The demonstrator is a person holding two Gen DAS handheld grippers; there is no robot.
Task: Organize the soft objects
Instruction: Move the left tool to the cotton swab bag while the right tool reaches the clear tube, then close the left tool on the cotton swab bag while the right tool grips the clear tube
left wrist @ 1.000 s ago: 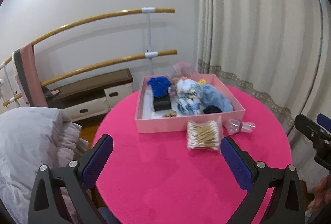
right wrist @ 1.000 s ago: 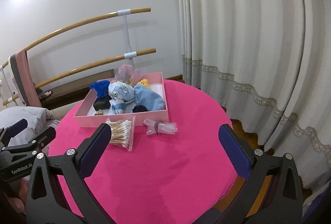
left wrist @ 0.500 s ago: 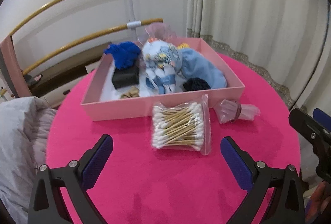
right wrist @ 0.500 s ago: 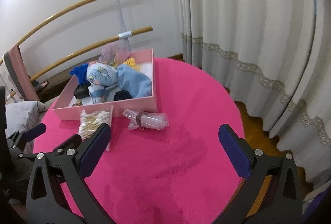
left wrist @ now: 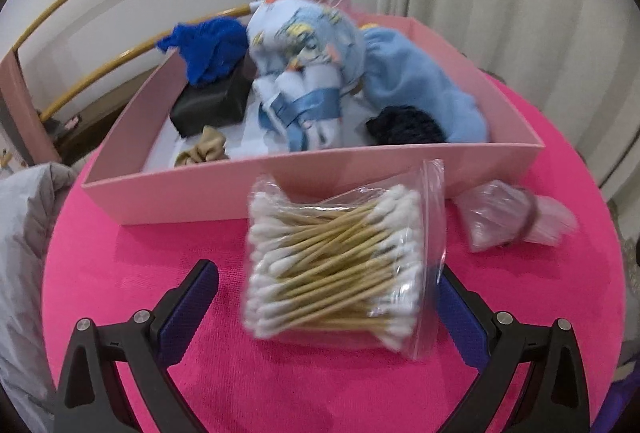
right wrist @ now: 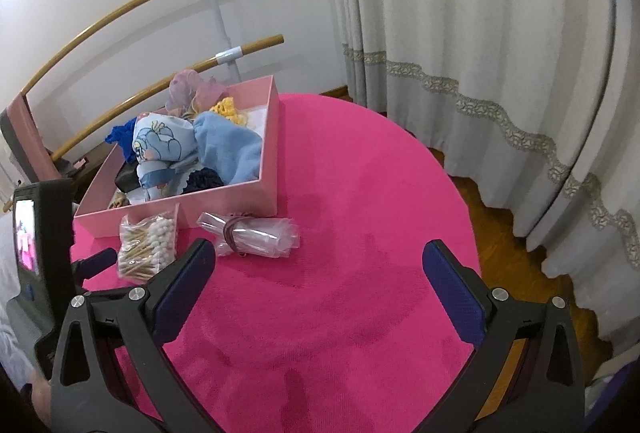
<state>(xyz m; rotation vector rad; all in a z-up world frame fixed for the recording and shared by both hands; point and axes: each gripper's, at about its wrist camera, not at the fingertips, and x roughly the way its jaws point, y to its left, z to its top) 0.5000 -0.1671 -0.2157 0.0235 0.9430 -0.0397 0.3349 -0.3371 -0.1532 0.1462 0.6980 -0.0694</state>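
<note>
Left gripper (left wrist: 326, 307) spread wide around clear bag of cotton swabs (left wrist: 336, 265); right gripper (right wrist: 320, 285) gaping over bare cloth. Pink cardboard box (left wrist: 304, 185) holds soft fabrics (yellow knit (right wrist: 228, 109) visible in right view only).

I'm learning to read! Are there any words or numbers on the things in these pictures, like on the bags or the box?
No words or numbers can be read.
Bag of cotton swabs: clear plastic, no print showing.
Pink box: plain sides.
Rolled plastic bag: no print showing.
Printed blue cloth: a cartoon picture, no letters.
Small screen on the left gripper: only a picture, too blurred for any text.
</note>
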